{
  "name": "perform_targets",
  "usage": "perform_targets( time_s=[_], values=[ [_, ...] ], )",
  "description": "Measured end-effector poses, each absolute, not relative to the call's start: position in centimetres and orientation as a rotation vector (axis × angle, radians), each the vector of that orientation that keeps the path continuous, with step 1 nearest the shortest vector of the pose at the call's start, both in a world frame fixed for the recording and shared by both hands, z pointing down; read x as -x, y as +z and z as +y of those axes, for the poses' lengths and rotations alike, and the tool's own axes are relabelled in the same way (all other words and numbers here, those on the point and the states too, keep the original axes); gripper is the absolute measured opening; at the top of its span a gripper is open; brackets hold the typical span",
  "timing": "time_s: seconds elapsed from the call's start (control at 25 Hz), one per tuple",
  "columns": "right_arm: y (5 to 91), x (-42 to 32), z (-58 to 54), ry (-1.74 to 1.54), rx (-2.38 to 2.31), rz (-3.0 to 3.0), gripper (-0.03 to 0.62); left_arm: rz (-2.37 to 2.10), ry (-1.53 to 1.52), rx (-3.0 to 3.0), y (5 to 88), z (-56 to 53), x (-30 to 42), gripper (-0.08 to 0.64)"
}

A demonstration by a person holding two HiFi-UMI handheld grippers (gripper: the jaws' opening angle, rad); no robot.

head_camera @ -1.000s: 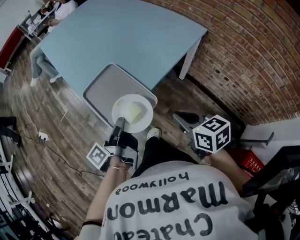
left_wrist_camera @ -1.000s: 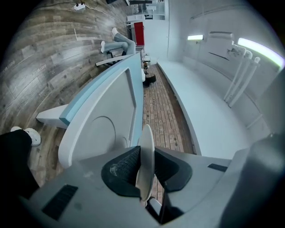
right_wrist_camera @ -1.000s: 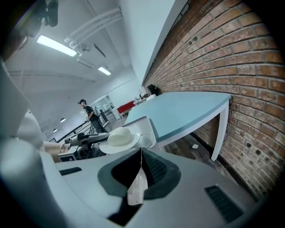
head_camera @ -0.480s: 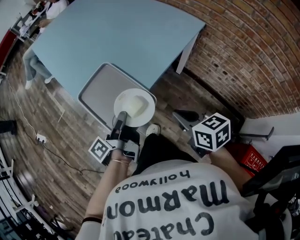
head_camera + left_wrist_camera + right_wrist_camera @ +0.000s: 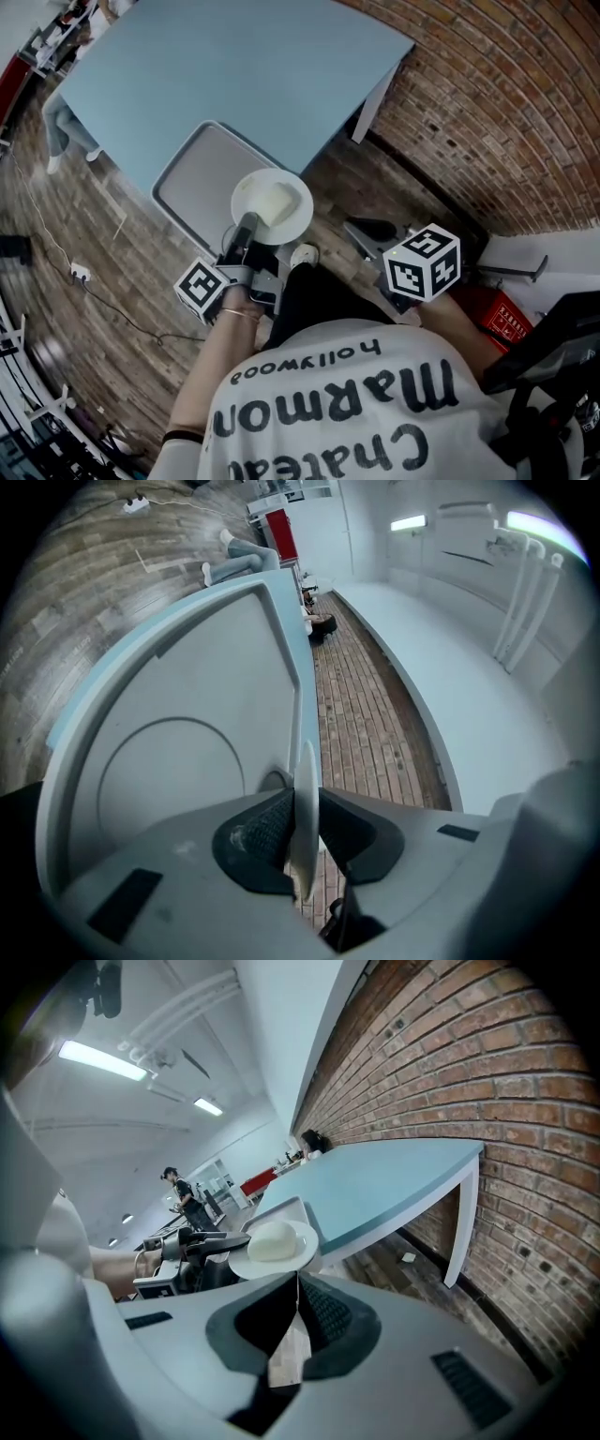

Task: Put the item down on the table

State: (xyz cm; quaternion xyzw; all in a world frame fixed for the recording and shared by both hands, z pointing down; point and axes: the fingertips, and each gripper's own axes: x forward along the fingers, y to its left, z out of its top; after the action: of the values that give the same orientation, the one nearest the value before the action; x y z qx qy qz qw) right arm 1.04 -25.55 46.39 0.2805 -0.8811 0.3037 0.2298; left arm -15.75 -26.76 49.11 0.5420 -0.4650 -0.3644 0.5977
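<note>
Holding a white plate [image 5: 300,214] by its near rim, the left gripper [image 5: 246,225] has its two jaws pressed on the thin edge, one on each side. A pale round lump [image 5: 272,200] sits in the middle of the plate. The plate sticks out flat in front of the gripper, away from the person. From the head view it lies over the near end of a grey tray [image 5: 192,169]. The tray rests on the corner of the light blue surface [image 5: 234,66]. No view shows whether the plate touches the tray. The right gripper [image 5: 296,1288] is held back, close to the person's body and well apart from the plate. Its jaws are closed together with nothing between them. A brick wall [image 5: 487,112] stands on the right, and a wooden floor [image 5: 103,272] lies under it all.
</note>
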Motion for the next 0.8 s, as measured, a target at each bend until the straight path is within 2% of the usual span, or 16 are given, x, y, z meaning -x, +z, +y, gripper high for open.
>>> perform_targets(
  time_s=[0.44, 0.8],
  values=[
    [46.3, -1.1, -25.5, 0.845, -0.777, -2.424, 0.011, -1.277, -0.589, -1.265, 49.9, -26.1, 16.6, 0.061],
    [46.6, -1.7, -25.4, 0.851, -0.779, -2.423, 0.011, -1.490, -0.206, -1.436, 50.3, -27.0, 17.4, 0.060]
  ],
)
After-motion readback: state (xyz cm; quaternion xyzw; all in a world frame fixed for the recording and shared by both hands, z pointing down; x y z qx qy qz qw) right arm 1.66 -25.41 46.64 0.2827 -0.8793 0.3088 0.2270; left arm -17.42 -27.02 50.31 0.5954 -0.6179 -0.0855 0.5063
